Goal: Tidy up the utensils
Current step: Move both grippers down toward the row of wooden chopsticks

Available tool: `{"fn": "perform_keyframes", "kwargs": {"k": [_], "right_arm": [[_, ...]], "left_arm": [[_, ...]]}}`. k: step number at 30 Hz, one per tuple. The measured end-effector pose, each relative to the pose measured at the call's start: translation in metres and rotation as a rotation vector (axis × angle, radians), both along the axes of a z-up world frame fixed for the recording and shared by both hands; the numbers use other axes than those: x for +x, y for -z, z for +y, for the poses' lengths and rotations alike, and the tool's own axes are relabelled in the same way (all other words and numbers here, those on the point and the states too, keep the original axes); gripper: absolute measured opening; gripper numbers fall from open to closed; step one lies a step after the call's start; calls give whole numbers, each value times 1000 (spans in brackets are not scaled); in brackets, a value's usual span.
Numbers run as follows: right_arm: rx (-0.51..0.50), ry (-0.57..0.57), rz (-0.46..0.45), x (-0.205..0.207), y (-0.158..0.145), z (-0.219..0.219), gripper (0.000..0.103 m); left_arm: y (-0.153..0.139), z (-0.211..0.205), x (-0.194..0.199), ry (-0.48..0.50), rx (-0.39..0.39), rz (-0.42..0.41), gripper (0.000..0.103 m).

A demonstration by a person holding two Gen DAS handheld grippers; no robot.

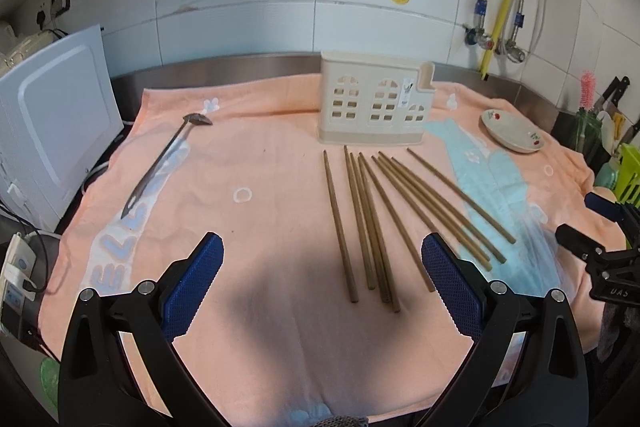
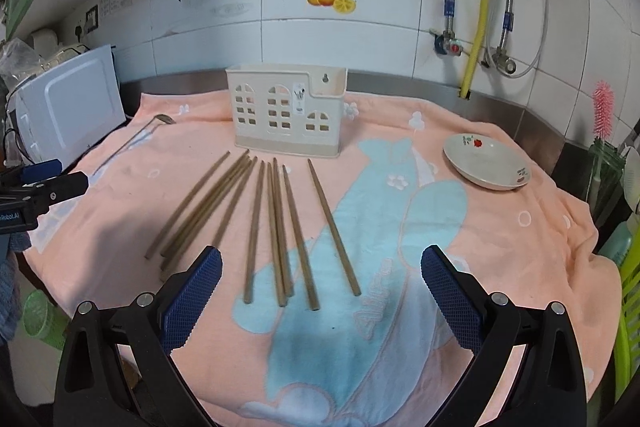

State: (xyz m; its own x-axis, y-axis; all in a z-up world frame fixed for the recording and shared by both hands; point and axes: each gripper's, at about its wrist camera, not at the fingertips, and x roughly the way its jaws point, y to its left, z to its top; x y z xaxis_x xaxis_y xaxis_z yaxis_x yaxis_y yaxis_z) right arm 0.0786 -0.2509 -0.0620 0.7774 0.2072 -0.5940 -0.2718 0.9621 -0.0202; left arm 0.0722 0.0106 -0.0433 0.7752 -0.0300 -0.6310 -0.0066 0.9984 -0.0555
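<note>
So the chopsticks [image 2: 280, 227] are fanned out flat on the peach towel [image 2: 500, 247], thin ends pointing to about 12 o'clock at the holder [image 2: 286, 111] and thick ends coming back toward both claws. From the right claw [image 2: 321, 281] they sit dead ahead, long axis running roughly 6 to 12, so they lie along the fingers, not across them. From the left claw [image 1: 322, 267] the same bunch [image 1: 380, 223] sits more toward 1 o'clock, so I'd say the right one has the straighter shot. Both claws are spread wide with nothing between the blue pads.

Sticks look like plain brown wood, slim and tapered, a few overlapping or touching in the middle, so grabbing just one could be fiddly. The holder is cream plastic, upright, with little window cutouts. There's a long metal ladle [image 1: 160, 163] way off at 10 o'clock from the left claw, and a shallow white dish [image 2: 486, 167] at 2 o'clock from the right. Towel is soft and a bit wrinkly over the steel surface [image 2: 400, 83].
</note>
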Motion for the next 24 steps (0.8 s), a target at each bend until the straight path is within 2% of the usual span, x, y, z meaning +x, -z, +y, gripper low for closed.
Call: {"fn": "perform_keyframes", "kwargs": {"k": [6,10,12,14,18,21,24], "right_arm": [[-20,-33,38,19,15,-4,96],[-26,-47,57,32,25,-6,95],[-29,-51,72,38,30,-8,92],[-14,-56,101,47,36,-11,82],[0,-63,138,59,47,-13,73],[-1,-70,156,66,52,-12,67],[1,-78,177,73,58,-10,57]], "left_arm": [[19,5,17,6,-12,59,96],[30,5,27,20,-22,88,90],[37,5,32,30,-28,106,85],[42,5,37,38,-34,122,82],[52,5,47,49,-49,150,69],[58,4,53,61,-60,170,54],[66,1,61,76,-67,192,44]]}}
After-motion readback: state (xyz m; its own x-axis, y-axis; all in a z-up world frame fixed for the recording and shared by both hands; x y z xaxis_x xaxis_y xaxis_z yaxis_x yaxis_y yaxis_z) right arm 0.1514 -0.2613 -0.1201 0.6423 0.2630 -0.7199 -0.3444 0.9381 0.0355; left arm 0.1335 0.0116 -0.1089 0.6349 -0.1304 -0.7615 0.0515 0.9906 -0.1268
